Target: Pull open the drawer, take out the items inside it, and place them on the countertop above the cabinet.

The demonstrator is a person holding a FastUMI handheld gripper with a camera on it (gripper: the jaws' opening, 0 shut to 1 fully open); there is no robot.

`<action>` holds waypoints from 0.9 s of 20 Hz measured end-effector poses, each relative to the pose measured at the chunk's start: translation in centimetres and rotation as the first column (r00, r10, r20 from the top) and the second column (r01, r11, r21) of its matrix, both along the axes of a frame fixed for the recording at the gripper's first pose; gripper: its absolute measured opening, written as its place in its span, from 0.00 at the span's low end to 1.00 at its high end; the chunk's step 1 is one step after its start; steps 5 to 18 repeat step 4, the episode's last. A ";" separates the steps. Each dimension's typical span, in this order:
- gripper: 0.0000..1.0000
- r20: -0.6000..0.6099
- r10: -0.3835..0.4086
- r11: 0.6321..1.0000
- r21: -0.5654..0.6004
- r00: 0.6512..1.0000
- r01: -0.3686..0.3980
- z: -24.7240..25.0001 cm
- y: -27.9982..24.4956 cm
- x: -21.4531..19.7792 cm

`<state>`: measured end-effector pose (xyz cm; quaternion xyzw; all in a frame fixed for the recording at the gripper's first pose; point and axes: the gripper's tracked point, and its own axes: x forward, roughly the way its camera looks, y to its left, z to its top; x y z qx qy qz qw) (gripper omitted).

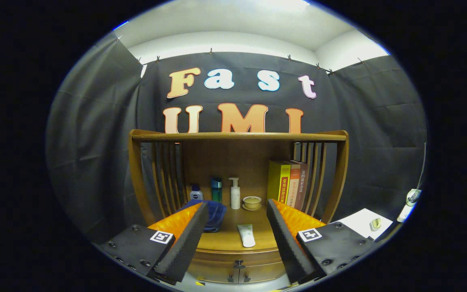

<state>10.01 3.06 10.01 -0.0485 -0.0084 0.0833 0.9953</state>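
Observation:
A wooden cabinet stands ahead of me, its countertop [225, 239] lying between and beyond my fingers. On the countertop lies a white tube [246, 235], just ahead of the fingers. A folded blue cloth [213, 215] rests by the left finger. The drawer front [237, 269] with a small dark knob [238, 265] sits below the countertop and looks closed. My gripper [236, 209] is open, with nothing between its fingers, held above and in front of the drawer.
At the back of the countertop stand a small blue-capped bottle [196, 192], a teal bottle [216, 189], a white pump bottle [234, 194] and a lidded cup on a saucer [252, 202]. Several books [288, 182] lean at the right. A wooden shelf [237, 136] spans overhead.

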 end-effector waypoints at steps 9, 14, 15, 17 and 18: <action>0.97 0.006 0.009 1.000 0.002 1.000 -0.009 0.3 0.4 -0.2; 0.97 0.006 0.009 1.000 0.002 1.000 -0.009 0.3 0.4 -0.2; 0.97 0.006 0.009 1.000 0.002 1.000 -0.009 0.3 0.4 -0.2; 0.97 0.006 0.009 1.000 0.002 1.000 -0.009 0.3 0.4 -0.2; 0.97 0.006 0.009 1.000 0.002 1.000 -0.009 0.3 0.4 -0.2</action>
